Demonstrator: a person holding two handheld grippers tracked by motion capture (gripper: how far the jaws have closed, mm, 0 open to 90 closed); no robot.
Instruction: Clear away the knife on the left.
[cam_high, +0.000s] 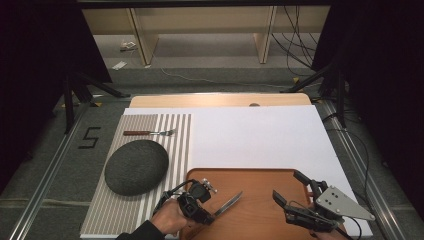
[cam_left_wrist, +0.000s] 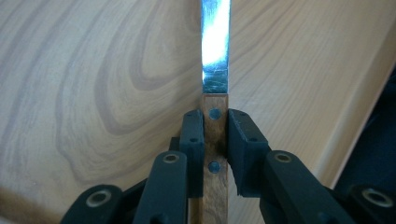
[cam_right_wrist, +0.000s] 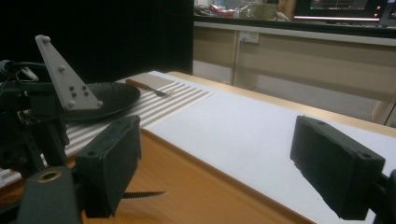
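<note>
the white table top (cam_high: 260, 135) carries my wooden tray (cam_high: 260, 200) at its near edge, a striped mat (cam_high: 175, 135) along its left edge with a dark plate (cam_high: 136, 166) and a fork (cam_high: 150, 132). to do this well, i judge i should keep the knife (cam_high: 229, 203) level above the tray. my left gripper (cam_left_wrist: 215, 135) is clamped on its wooden handle; my right gripper (cam_high: 290, 190) gapes wide, empty, over the tray's right end.
</note>
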